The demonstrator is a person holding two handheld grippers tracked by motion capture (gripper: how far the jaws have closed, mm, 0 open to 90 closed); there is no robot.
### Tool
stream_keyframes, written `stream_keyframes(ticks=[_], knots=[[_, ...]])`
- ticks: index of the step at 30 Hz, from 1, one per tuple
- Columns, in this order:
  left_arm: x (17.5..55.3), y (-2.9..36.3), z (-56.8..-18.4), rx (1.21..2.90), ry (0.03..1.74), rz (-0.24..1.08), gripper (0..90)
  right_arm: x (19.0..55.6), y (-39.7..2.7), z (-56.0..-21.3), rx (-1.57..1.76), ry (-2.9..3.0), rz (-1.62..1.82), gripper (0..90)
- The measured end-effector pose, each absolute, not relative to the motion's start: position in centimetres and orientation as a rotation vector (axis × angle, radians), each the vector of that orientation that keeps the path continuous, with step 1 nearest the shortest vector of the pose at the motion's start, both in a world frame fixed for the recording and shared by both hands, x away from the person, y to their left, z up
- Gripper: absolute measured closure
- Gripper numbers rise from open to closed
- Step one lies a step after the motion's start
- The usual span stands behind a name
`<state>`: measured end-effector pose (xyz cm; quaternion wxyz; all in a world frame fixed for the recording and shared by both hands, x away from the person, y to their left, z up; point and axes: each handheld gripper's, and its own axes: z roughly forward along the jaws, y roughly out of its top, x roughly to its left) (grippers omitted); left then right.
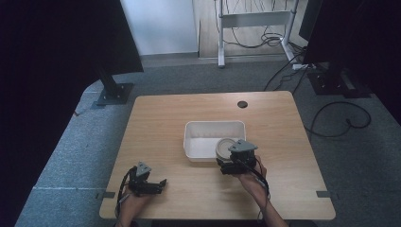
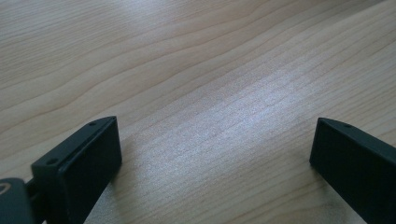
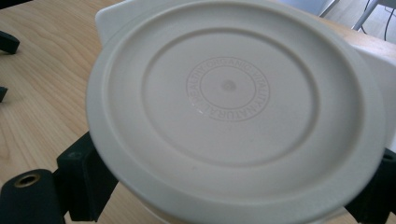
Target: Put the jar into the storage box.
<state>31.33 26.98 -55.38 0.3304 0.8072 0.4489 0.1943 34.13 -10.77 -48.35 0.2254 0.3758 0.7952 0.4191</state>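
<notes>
A round white tub with a ribbed lid [image 1: 224,147] is held between the jaws of my right gripper [image 1: 230,157], above the near right corner of a white rectangular bin [image 1: 215,124]. In the right gripper view the lid [image 3: 229,88], embossed with small lettering, faces the camera, and the right gripper [image 3: 233,189] is shut on the tub with a black jaw at either side. The bin's rim [image 3: 107,16] shows behind the tub. My left gripper [image 1: 158,184] rests low at the table's near left. In its own view the left gripper [image 2: 215,154] is open over bare wood.
The wooden table [image 1: 161,123] has a dark cable hole [image 1: 242,104] near its far edge. Beyond it stand a black stand base [image 1: 113,93], a white desk frame [image 1: 253,19] and loose cables on grey carpet [image 1: 340,123].
</notes>
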Motion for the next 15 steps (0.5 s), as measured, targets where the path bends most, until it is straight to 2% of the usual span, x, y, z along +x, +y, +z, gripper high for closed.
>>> stream_keyframes(ticks=[15], knots=[[31.3,27.0,-55.4,2.111,1.174,0.508,2.1,35.8,-9.1,-48.4,1.042,2.182,1.13,9.1]])
